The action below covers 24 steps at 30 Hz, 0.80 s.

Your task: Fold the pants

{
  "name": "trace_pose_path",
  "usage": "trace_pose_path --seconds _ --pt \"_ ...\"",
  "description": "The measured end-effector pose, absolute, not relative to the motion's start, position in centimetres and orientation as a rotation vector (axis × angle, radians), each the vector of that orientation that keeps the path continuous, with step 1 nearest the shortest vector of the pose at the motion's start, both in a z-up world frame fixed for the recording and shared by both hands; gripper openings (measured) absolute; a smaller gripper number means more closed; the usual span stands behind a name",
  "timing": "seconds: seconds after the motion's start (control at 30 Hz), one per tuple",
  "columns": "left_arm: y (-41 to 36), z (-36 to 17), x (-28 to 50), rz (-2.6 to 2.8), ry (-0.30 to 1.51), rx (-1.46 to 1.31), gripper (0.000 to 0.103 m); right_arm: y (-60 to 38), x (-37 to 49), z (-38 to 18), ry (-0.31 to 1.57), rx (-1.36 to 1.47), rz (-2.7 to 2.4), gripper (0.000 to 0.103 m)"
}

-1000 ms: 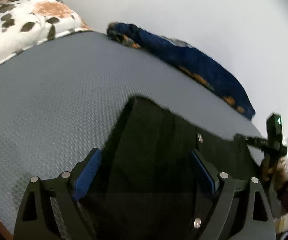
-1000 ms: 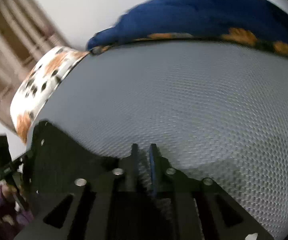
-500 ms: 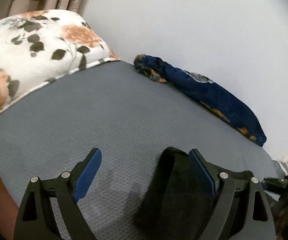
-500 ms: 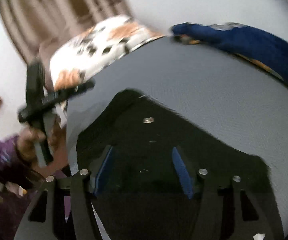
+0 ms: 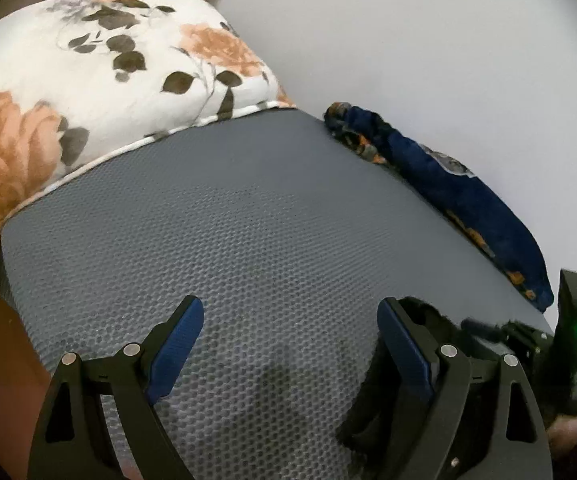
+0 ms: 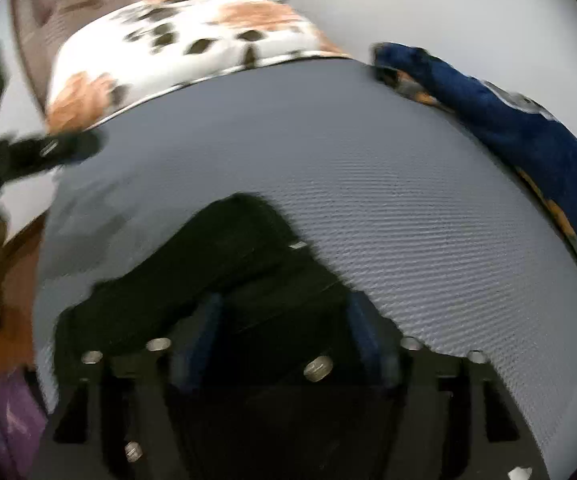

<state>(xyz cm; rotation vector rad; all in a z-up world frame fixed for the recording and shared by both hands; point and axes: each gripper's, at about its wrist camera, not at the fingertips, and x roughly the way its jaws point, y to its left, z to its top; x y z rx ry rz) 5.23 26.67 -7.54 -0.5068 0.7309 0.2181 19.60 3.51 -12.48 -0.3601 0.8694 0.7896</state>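
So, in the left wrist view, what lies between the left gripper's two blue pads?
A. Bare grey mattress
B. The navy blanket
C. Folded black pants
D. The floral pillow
A: the left gripper is open over bare grey mattress; the black pants lie beyond its right pad.

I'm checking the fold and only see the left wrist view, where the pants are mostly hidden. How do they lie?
Observer: In the right wrist view the black pants lie bunched in a folded heap on the grey mat.
Operator: Is the right hand-held gripper clamping them?
Observer: No. The right hand-held gripper is opening its jaws; the pants lie between its fingers, unpinched.
Operator: Any detail on the fabric?
Observer: A small shiny fastener shows at the heap's right edge.
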Motion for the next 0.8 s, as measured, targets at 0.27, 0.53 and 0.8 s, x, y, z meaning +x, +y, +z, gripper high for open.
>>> trace_pose_path --seconds 0.27,0.53,0.8 --pt "24.8 -7.6 2.3 -0.276 0.799 -0.396 0.088 -0.6 13.9 -9.0 0.849 -0.161 0.866 0.062" --pt "20.7 -7.5 2.7 -0.453 0.772 -0.249 0.088 -3.1 8.9 -8.7 0.911 -0.052 0.895 0.063" --pt "19.1 -9.6 12.6 -0.593 0.940 -0.215 0.062 -6.2 5.6 -10.9 0.990 0.102 0.839 0.064"
